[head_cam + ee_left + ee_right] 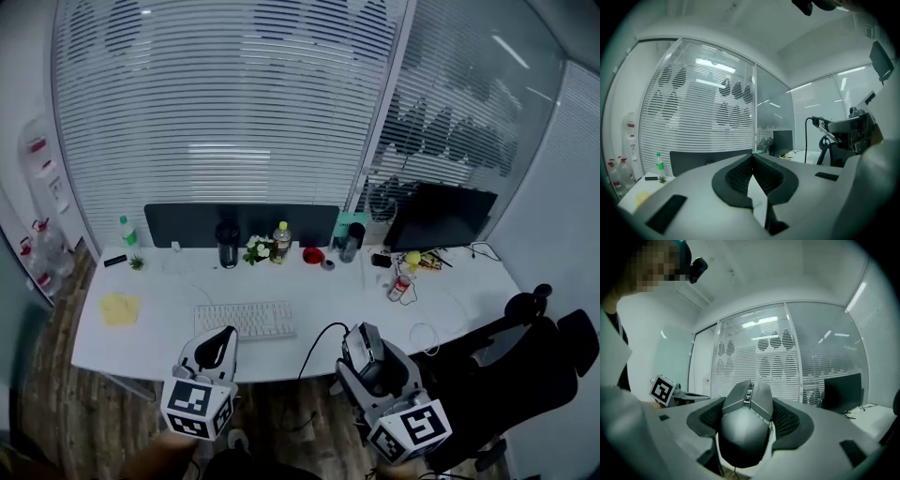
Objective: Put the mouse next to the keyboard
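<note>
Nearest, along the bottom of the head view: two hand-held grippers side by side, marker cubes toward the camera, jaws pointing up the frame at the white table (319, 292).

At lower left, left gripper (217, 339) (751, 159): clenched, jaw tips meeting, nothing between them in its own view.

At lower right, right gripper (361, 342) (749, 404): grasping the mouse (361, 351) (745, 427), a dark grey one, a jaw pad pressed to each flank, scroll wheel on top and pointing away. Black cable (314, 349) arching from the mouse toward the lower centre of the frame. Mouse seen over the table's front edge, right of the keyboard (246, 320) and apart from it, not set down.

Just beyond the left gripper, white keyboard lying flat near the front edge, centre-left. Left of it, a yellow cloth (120, 308).

Farther up, along the table's back edge, left to right: green bottle (127, 231), dark tumbler (228, 245), small flowers (258, 249), bottle with a yellow cap (281, 242), red object (313, 254). Behind them a low dark panel (242, 225); at right a black monitor (441, 217).

At far right, black office chair (530, 361). Farthest, striped glass wall (225, 103) across the top.
</note>
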Available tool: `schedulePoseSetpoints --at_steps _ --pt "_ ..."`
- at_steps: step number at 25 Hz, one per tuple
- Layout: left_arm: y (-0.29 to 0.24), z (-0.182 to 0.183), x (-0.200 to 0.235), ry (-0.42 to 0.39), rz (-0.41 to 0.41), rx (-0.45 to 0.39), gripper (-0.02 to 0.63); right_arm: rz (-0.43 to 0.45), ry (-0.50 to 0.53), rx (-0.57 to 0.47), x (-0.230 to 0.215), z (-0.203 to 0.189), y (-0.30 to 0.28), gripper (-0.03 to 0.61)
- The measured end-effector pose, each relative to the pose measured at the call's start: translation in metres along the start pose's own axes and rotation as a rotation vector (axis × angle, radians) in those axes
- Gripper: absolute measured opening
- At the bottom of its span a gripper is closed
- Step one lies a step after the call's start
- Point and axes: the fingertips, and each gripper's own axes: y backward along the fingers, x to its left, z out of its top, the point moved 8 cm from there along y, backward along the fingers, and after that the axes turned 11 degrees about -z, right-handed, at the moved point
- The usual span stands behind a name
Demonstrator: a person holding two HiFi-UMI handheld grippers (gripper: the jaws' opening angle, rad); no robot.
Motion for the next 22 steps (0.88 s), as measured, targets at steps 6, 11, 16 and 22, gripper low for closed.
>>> schedulePoseSetpoints --at_steps 6,11,16,22 --pt "-0.002 0.006 0.051 0.036 -0.034 -0.023 0.028 -0.003 0.015 0.010 0.030 0.009 -0.048 0.304" --pt "0.002 0.006 0.084 0.029 -0.044 -0.028 0.028 0.002 0.019 0.009 0.055 0.011 -0.080 0.304" --pt "0.005 0.001 0.099 0.046 -0.064 -0.027 0.028 0.024 0.027 0.024 0.072 0.009 -0.100 0.304" --pt "0.004 -0.011 0.112 0.079 -0.041 -0.021 0.028 0.065 0.042 0.044 0.082 0.006 -0.114 0.304"
